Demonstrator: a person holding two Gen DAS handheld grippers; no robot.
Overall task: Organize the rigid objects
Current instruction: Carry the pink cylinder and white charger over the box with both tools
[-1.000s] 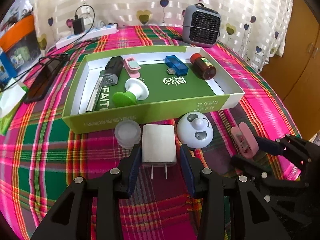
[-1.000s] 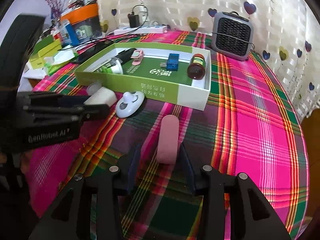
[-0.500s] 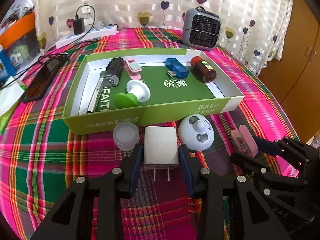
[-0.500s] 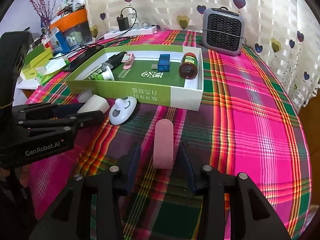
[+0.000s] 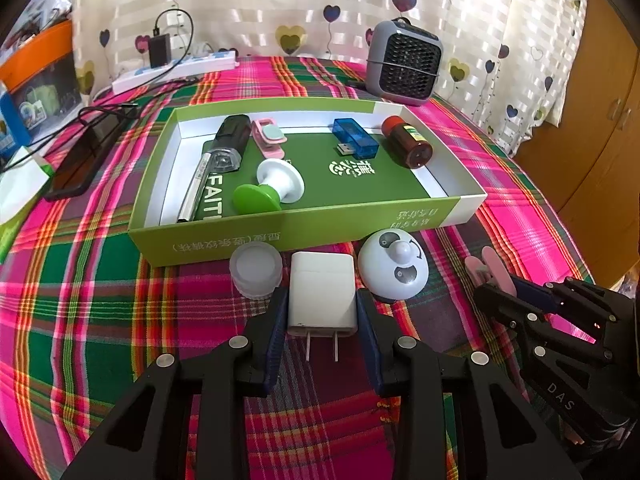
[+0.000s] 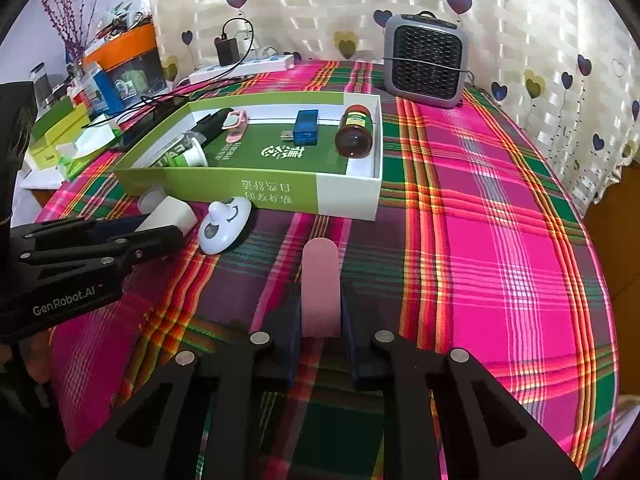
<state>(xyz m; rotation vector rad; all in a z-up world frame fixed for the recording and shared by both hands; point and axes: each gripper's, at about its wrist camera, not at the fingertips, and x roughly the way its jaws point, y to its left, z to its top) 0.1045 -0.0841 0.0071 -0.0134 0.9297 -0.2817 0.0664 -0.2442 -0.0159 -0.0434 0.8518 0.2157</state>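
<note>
White charger (image 5: 322, 293) lies flat on the plaid cloth (image 5: 100, 312), just in front of the green box (image 5: 280, 236), prongs toward the camera. The left gripper (image 5: 322, 322) has its jaws around the charger's rear half; they have just been closing, and the blue pads sit at or almost at its side faces, though firm contact cannot be confirmed. Judged stiff, light and smooth-sided: best taken across the flat sides, clear of the prongs, with a square grip so it does not twist out.

Pink clip (image 6: 321, 286) lies on the cloth in front of the box's right end. The right gripper (image 6: 321, 330) has just closed, and its jaws now pinch the clip's near end. Judged light, hard plastic; the clip is sprung, so a side pinch may let it pivot, and its far end projects unsupported.

Between the two lie a round white panda-faced piece (image 5: 393, 266) and, left of the charger, a clear cap (image 5: 256, 270), both close enough to be nudged.

Inside the box: bottle (image 5: 407, 147), blue USB stick (image 5: 355, 138), a second pink clip (image 5: 269, 137), green-and-white stand (image 5: 269, 188), black tube (image 5: 229, 143).

Hard to make out: the pink clip's rear end and hinge, covered by the pads; the charger's underside; the person's hands, out of frame.
</note>
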